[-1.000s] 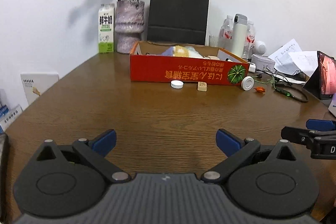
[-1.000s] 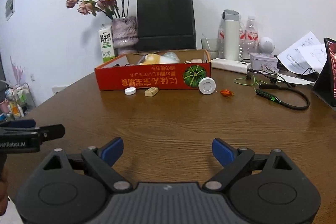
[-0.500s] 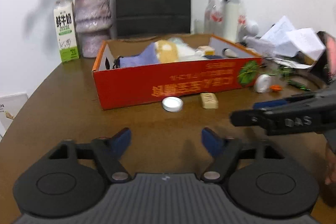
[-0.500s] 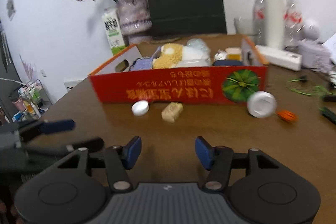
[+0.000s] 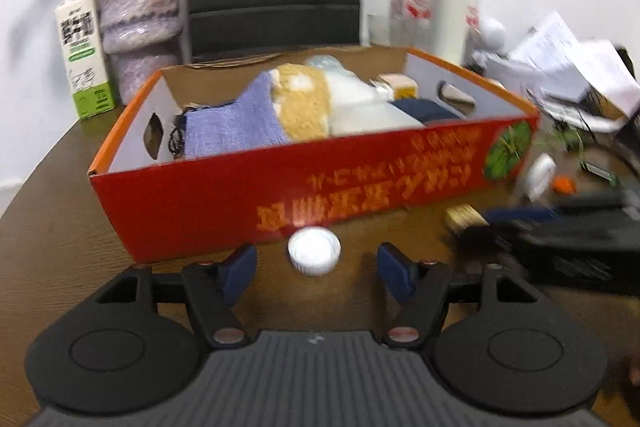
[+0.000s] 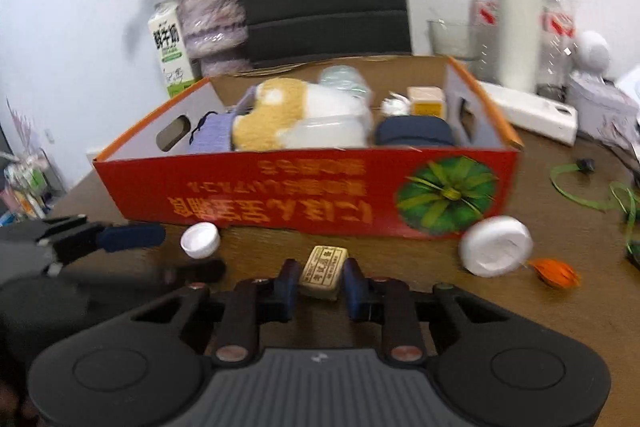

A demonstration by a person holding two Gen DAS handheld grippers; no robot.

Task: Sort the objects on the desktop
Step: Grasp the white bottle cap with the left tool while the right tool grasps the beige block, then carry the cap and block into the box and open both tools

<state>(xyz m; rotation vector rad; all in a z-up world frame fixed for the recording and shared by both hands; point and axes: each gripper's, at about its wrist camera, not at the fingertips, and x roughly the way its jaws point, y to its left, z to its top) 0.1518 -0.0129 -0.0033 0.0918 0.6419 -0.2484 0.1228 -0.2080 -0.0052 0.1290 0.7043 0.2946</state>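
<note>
Lightness is what you are dealing with in both pieces: the small white plastic bottle cap (image 5: pixel 314 252) and the tan rectangular tile with printed characters (image 6: pixel 323 270) are likely stiff, smooth and prone to skidding. Your left gripper (image 5: pixel 318 269) is spreading its fingers wide around the cap, which is lying on the brown wooden tabletop (image 5: pixel 60 227); take it across the ribbed rim. Your right gripper (image 6: pixel 319 289) is narrowing its fingers beside the tile's long sides, though contact is unclear. At twelve o'clock the red cardboard box (image 6: pixel 280 203) is blocking forward travel, so lift upward. At three o'clock, a white round disc (image 6: pixel 495 245) is crowding you.
</note>
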